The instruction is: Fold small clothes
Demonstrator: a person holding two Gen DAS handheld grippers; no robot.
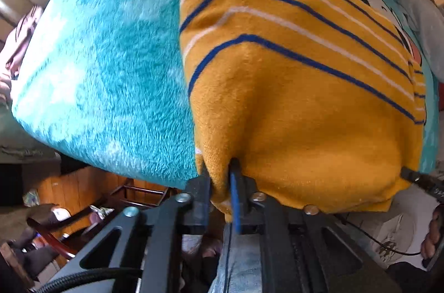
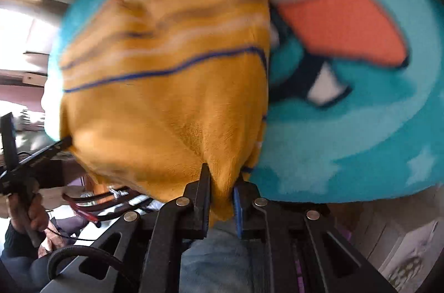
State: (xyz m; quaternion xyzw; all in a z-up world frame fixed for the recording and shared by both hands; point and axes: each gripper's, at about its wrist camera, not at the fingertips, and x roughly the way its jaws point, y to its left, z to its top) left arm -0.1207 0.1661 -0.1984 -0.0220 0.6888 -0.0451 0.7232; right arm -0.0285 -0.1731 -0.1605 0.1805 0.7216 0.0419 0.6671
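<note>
A small mustard-yellow fleece garment [image 1: 291,88] with blue and white stripes lies over a teal plush blanket [image 1: 105,65]. My left gripper [image 1: 220,176] is shut on the garment's near left corner. My right gripper [image 2: 222,179] is shut on the near right corner of the garment [image 2: 172,104]; this view is blurred. The right gripper's tip shows at the right edge of the left wrist view [image 1: 416,178], touching the garment's corner. The left gripper shows at the left of the right wrist view [image 2: 41,154], at the garment's other corner. The near edge hangs between both grippers.
The teal blanket [image 2: 360,126] bears a cartoon face with an orange beak [image 2: 341,21]. A pale grey cloth [image 1: 421,24] lies at the far right. Wooden chairs [image 1: 83,209] stand below the bed edge. My jeans [image 1: 238,259] show under the left gripper.
</note>
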